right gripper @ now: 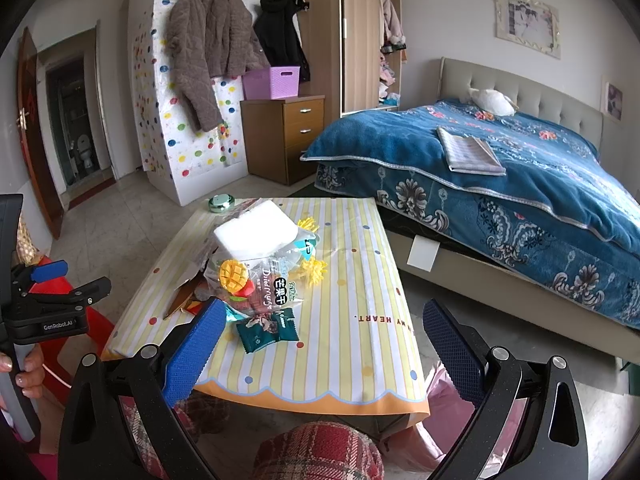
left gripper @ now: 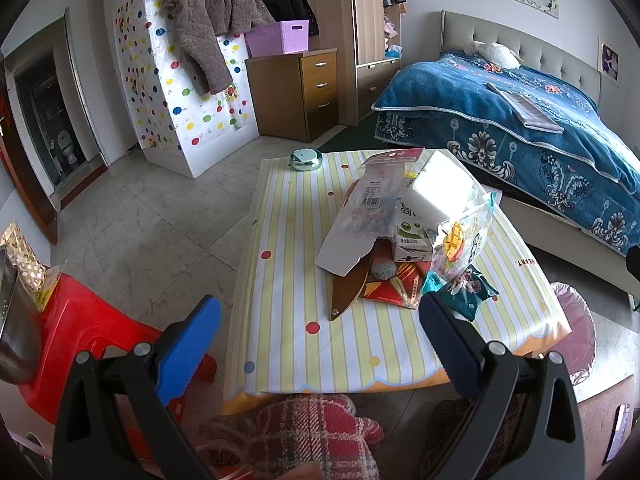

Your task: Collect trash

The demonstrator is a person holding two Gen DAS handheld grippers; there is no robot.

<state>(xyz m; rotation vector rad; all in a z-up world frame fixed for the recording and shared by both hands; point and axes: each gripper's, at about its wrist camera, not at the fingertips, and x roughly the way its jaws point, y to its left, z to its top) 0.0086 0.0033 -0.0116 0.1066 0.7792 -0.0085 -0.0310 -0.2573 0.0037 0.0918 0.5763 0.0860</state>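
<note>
Hovering wide-open: left tongs (left gripper: pixel 320 320), right tongs (right gripper: pixel 324 320), table (right gripper: pixel 360 360) near edge

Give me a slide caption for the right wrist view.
Open right gripper above a striped table piled with snack wrappers.

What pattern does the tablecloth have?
The tablecloth has yellow and white stripes with scattered coloured dots and an orange scalloped border, clearest in the right wrist view.

Blue bed (right gripper: pixel 520 184) right, wooden drawer unit (right gripper: pixel 286 136) with purple basket (right gripper: pixel 272 82) upper centre, brown coat (right gripper: pixel 208 48) hanging upper left.
</note>
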